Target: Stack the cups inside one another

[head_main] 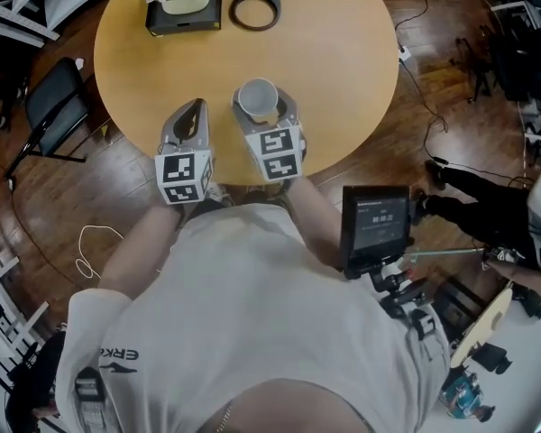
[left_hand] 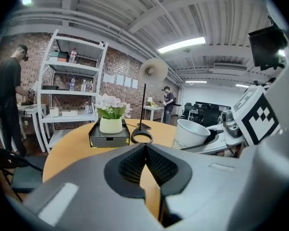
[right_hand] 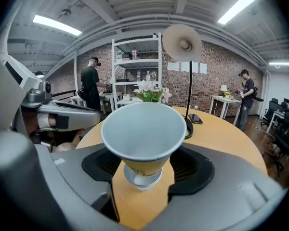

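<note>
Side by side over the desk edge, angled downward: left gripper with fingers closed, empty; right gripper with fingers clasping a cup.

sleeve print, seemingly "ERK", screen text too small

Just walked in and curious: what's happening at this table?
A person holds a two-jaw tool in each hand over the round wooden table. The right tool grips a white paper cup, upright, near the table's front edge. The left tool is shut and empty beside it. No other cup shows on the table.
</note>
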A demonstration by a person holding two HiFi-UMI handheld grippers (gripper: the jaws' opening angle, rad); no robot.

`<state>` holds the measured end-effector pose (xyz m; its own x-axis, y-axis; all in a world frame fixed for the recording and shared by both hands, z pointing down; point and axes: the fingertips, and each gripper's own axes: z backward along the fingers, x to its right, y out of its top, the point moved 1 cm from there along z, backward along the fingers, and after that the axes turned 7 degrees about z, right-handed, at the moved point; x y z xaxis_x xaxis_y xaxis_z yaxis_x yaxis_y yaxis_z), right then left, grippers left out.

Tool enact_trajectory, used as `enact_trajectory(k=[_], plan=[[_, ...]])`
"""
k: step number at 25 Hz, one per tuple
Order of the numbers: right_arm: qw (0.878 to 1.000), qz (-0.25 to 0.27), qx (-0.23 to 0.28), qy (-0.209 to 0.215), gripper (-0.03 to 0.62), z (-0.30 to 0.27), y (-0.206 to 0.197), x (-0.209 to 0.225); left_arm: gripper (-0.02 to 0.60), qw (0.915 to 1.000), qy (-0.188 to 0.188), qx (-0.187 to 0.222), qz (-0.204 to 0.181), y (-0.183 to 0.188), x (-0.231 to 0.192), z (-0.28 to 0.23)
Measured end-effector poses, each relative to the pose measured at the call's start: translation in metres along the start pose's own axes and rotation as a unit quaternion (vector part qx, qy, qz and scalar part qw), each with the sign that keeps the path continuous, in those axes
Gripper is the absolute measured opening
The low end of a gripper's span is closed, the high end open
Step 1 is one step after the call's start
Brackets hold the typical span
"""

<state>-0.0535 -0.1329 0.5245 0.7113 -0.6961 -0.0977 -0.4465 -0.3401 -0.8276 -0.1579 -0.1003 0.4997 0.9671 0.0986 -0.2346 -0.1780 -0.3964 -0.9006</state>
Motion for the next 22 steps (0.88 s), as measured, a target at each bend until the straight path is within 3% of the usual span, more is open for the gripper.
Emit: enact_trajectory(k=[13,22], plan=[[0.998,0.005,-0.052,0.022,0.33,-0.034,-0.037,-0.006,0.002,0.9997,0.004,-0.023,0.005,-0.014,-0.009,-0.022],[0.998,0.003,-0.06,0.033,0.365,-0.038,-0.04,-0.01,0.002,0.9997,0.006,-0.023,0.01,-0.013,-0.013,-0.026]])
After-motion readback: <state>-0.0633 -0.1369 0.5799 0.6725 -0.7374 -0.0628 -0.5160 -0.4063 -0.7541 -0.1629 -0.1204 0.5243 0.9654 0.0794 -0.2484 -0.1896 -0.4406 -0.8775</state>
